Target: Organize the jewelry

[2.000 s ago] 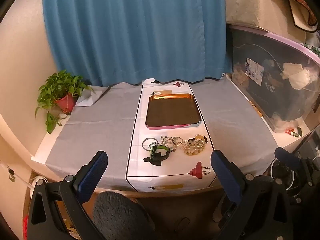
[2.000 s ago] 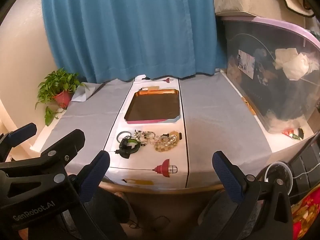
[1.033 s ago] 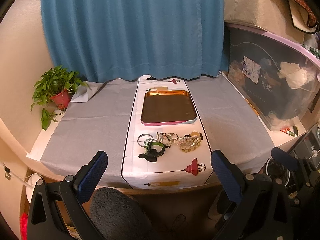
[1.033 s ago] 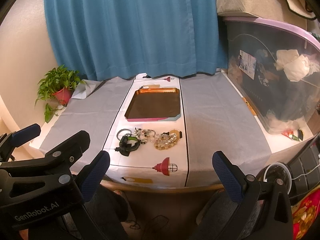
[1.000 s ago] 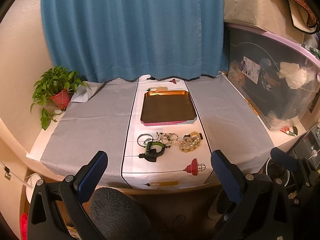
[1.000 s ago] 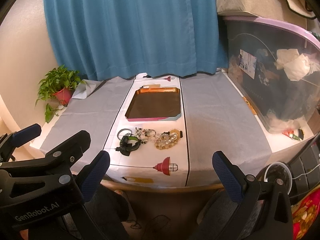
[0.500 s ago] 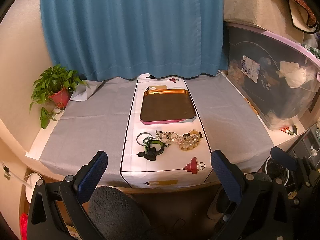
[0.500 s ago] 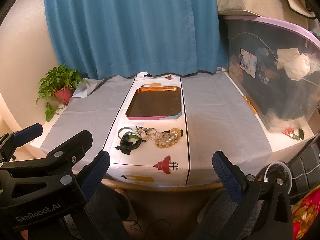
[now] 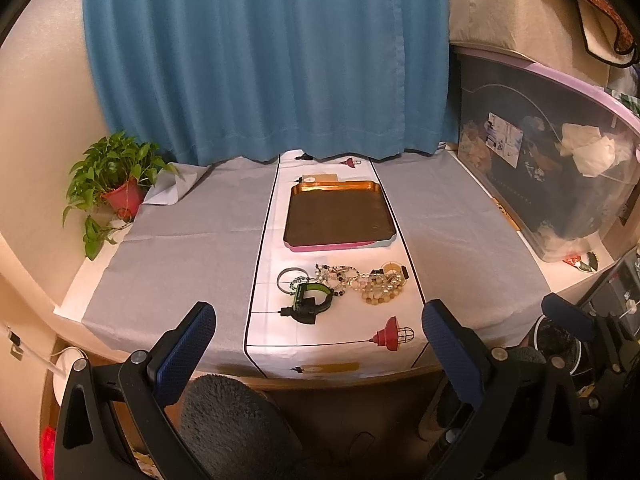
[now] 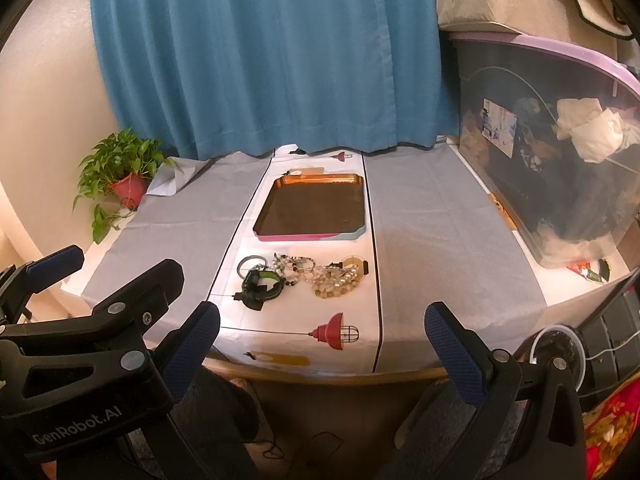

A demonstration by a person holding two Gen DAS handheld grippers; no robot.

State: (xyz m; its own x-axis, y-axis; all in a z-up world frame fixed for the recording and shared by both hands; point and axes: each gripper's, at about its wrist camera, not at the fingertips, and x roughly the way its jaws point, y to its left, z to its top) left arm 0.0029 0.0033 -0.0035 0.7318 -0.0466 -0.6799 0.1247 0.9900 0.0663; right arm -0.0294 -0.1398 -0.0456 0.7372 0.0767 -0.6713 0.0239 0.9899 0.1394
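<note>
A pile of jewelry lies on the white table runner: a green and black watch [image 9: 310,300] [image 10: 262,282], a grey bangle [image 9: 289,278] [image 10: 250,264], dark beaded strands [image 9: 336,274] [image 10: 292,266] and a pale bead bracelet [image 9: 382,286] [image 10: 336,280]. Just behind it sits an empty dark tray [image 9: 338,216] [image 10: 314,208] with an orange and pink rim. My left gripper [image 9: 318,344] and my right gripper [image 10: 320,340] hover open in front of the table edge, well short of the pile, each with nothing between its blue pads.
A potted plant [image 9: 116,186] stands at the back left by the blue curtain [image 9: 264,60]. A large clear storage bin [image 9: 560,168] walls the right side. Grey cloth [image 9: 180,256] covers the table on both sides of the runner. A fuzzy grey sleeve [image 9: 236,428] shows below.
Both grippers have drawn back and risen slightly, so the table and jewelry look a little smaller and more centred. Nothing on the table has moved.
</note>
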